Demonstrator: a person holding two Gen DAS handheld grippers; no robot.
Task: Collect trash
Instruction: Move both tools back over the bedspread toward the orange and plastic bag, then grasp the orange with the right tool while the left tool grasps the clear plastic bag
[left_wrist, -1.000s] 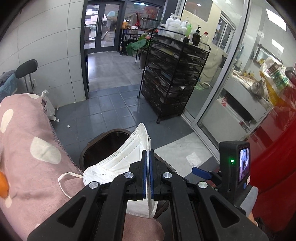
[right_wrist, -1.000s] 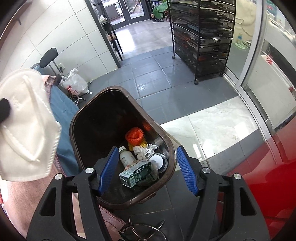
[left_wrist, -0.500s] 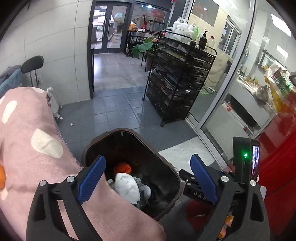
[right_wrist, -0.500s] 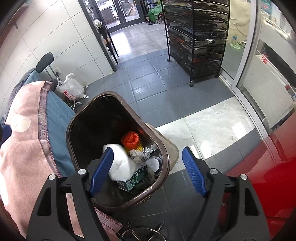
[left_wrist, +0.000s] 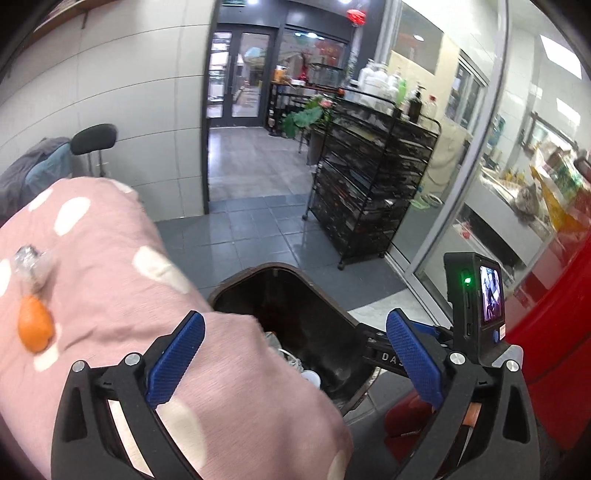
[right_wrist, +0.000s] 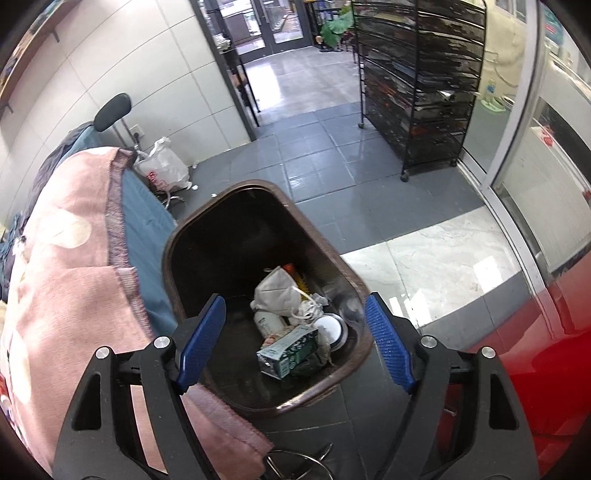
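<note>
Above the bin (right_wrist: 192, 236), both hand-held grippers gape, seemingly empty.

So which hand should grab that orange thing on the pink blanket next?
Probably left. The left gripper is open, with the orange scrap on the pink blanket in its view; the right gripper faces the bin.

Both wrist views look down, sharing the bin (left_wrist: 295, 295) (right_wrist: 192, 236).

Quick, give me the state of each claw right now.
Left claw: open, holding nothing, over the pink blanket.
Right claw: open, empty, above the trash bin.
</note>
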